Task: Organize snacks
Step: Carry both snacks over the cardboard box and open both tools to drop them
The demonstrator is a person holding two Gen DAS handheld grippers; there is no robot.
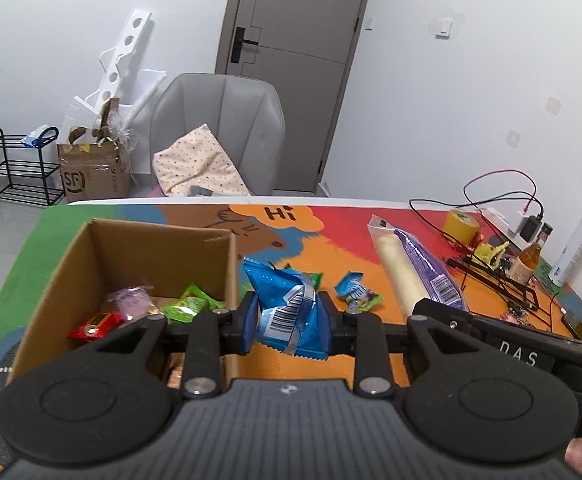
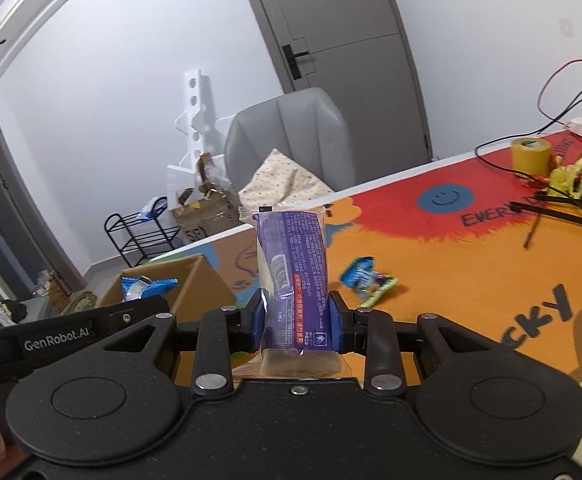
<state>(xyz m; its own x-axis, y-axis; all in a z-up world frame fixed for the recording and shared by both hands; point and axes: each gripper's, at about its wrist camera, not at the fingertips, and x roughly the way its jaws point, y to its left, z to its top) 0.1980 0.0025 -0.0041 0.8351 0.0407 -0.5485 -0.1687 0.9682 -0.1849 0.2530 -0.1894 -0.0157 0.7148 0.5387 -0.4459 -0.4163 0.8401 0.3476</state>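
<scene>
Snacks lie across a bright printed table mat [image 1: 331,232] and inside an open cardboard box [image 1: 163,240] that sits just left of the left gripper [image 1: 289,320]; the box's near wall is hidden behind that gripper's black body. Within the box are a red packet [image 1: 95,326], a pale purple packet [image 1: 131,302] and a green packet [image 1: 189,304], all partly covered by the linkage. The right gripper [image 2: 297,320] is clamped narrowly on a long purple-wrapped pastry [image 2: 293,272], which stands up between its fingers, its lower end cut off by the gripper body. The left gripper pinches a crumpled blue packet [image 1: 287,308] between its pads. Beyond the fingers of both, a small blue-and-green wrapper [image 2: 367,280] rests on the mat, its print too small to read.
</scene>
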